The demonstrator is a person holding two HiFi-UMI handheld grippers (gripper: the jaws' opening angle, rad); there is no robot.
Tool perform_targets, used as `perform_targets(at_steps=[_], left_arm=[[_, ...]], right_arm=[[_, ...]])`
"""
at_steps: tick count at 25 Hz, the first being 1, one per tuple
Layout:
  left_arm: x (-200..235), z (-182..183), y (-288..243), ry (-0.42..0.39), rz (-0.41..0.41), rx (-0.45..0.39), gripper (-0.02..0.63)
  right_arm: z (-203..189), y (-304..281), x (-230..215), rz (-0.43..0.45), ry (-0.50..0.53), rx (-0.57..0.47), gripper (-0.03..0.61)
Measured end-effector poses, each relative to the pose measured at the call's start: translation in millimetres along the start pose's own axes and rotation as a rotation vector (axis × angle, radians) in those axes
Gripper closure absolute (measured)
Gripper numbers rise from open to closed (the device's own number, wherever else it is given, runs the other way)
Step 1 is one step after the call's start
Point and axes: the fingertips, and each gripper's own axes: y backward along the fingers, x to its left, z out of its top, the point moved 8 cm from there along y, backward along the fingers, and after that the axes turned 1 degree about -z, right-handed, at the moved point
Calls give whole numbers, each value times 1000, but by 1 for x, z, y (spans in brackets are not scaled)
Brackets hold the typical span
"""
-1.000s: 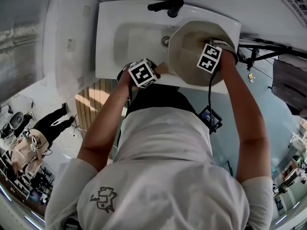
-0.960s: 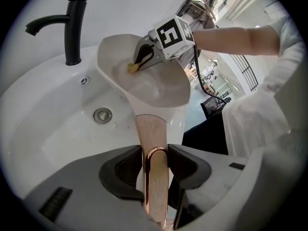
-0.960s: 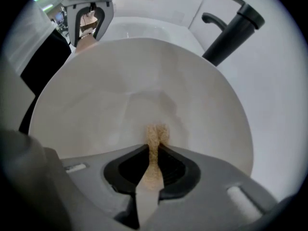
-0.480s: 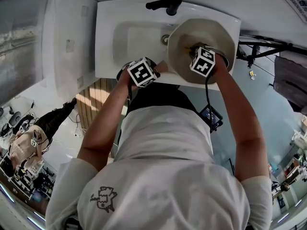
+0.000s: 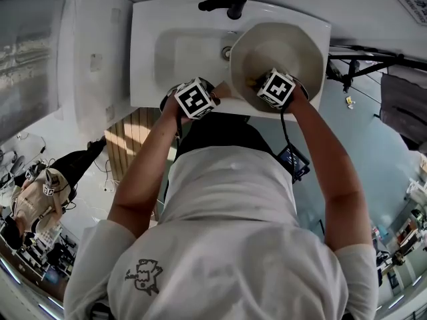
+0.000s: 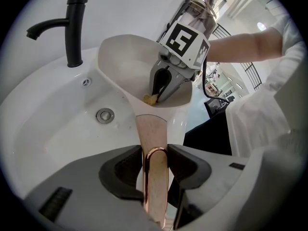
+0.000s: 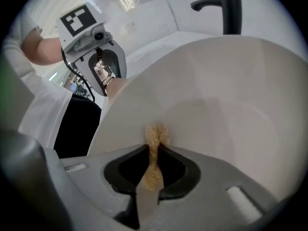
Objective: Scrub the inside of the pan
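A cream pan (image 5: pixel 280 49) is held tilted over the right end of the white sink (image 5: pixel 143 79). My left gripper (image 6: pixel 155 166) is shut on the pan's copper-coloured handle (image 6: pixel 152 134), which runs up between its jaws to the pan (image 6: pixel 122 64). My right gripper (image 7: pixel 155 150) is shut on a yellow scrubbing pad (image 7: pixel 155 141) pressed against the inside of the pan (image 7: pixel 231 95). In the left gripper view, the right gripper (image 6: pixel 161 91) reaches into the pan with the pad (image 6: pixel 150 98) at its tip. In the head view it sits at the pan's near rim.
A black faucet (image 5: pixel 225 4) stands behind the basin, with the drain (image 6: pixel 105 114) below it. A white fixture (image 5: pixel 93 52) stands left of the sink. Black stand legs (image 5: pixel 363 65) lie to the right. Other people (image 5: pixel 40 192) are on the floor at lower left.
My right gripper has slid with the pad from the pan's right side toward its near left rim. The pan has shifted slightly left. The left gripper has stayed on the handle.
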Motion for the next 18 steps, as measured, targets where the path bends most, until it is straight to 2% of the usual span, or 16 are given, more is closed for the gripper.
perform_targets(at_steps=[5, 13, 18], left_arm=[[0, 0, 0, -4, 13, -11, 449], [-1, 1, -1, -4, 19, -1, 449], [-2, 3, 0, -17, 32, 2, 449]], right_arm=[[-14, 3, -2, 63, -125, 8, 523], [-40, 17, -4, 141, -193, 189, 523], [-53, 32, 0, 157, -187, 315, 523]])
